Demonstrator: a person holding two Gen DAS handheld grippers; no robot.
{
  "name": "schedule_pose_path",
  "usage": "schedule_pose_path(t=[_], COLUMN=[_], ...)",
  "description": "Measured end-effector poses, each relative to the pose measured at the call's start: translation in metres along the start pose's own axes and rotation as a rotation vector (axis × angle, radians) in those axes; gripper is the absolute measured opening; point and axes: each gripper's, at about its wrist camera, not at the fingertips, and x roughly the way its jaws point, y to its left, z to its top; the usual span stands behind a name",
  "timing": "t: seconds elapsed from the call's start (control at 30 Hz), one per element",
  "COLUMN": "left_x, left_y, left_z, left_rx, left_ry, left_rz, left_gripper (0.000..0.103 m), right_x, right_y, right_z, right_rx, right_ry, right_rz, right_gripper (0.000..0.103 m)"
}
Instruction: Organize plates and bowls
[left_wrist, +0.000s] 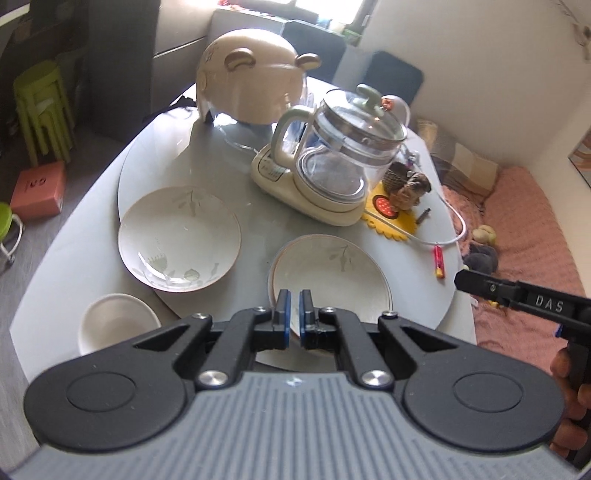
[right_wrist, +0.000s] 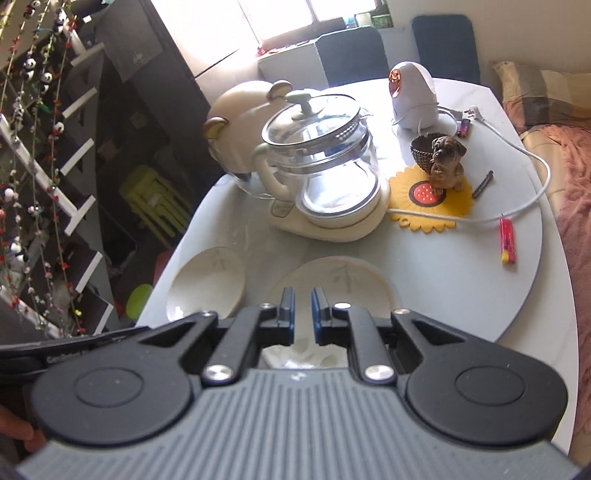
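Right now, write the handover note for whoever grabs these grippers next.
Left gripper: narrow gap between the fingers, holding nothing, hovering over the near rim of the plate.
Right gripper: also slightly parted, holding nothing, above the same plate.
Large bowl sits left of the plate; small bowl is nearer, at the table edge.
Done: nothing is stacked.
Left: gather the plate and both bowls.

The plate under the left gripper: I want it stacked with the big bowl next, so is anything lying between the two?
Nothing visible does. The plate and the big bowl sit side by side with only bare table between them. The kettle stands farther back, off that line. The left gripper hangs over the plate's near rim.
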Motion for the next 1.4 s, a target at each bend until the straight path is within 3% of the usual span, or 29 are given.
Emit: schedule_pose_path(t=[0.2, 0.37, 0.57, 0.87, 1.13, 1.4], left_x=[-0.032, -0.047, -0.060, -0.082, -0.101, -0.106], left_y=[0.019, 0.034, 0.042, 0.028, 0.024, 0.027], left_z=[-0.010, -0.020, -0.033, -0.051, -0.054, -0.063], left_rx=[0.086, 0.112, 0.112, 0.098, 0.076, 0.050], left_ry=[-0.021, -0.007, 0.009, -0.034, -0.105, -0.093], left_rz=[-0.009, -0.053, -0.050, -0.004, 0.085, 0.116], left_gripper=[0.005, 0.005, 0.005, 0.006, 0.006, 0.006], right_x=[-0.028, -0.042, -0.053, -0.059, -0.073, -0.071], right_y=[0.044, 0.069, 0.087, 0.098, 0.097, 0.092], right_z=[-0.035, -0.058, -0.081, -0.089, -0.092, -0.100], right_rx=[0.020, 0.039, 0.074, -0.008, -0.074, -0.067], right_ry=[-0.041, -0.064, -0.052, -0.026, -0.040, -0.017], right_rz=[-0.037, -0.063, -0.070, 0.000, 0.063, 0.084], right_gripper=[0.013, 0.013, 0.013, 0.013, 0.013, 0.013])
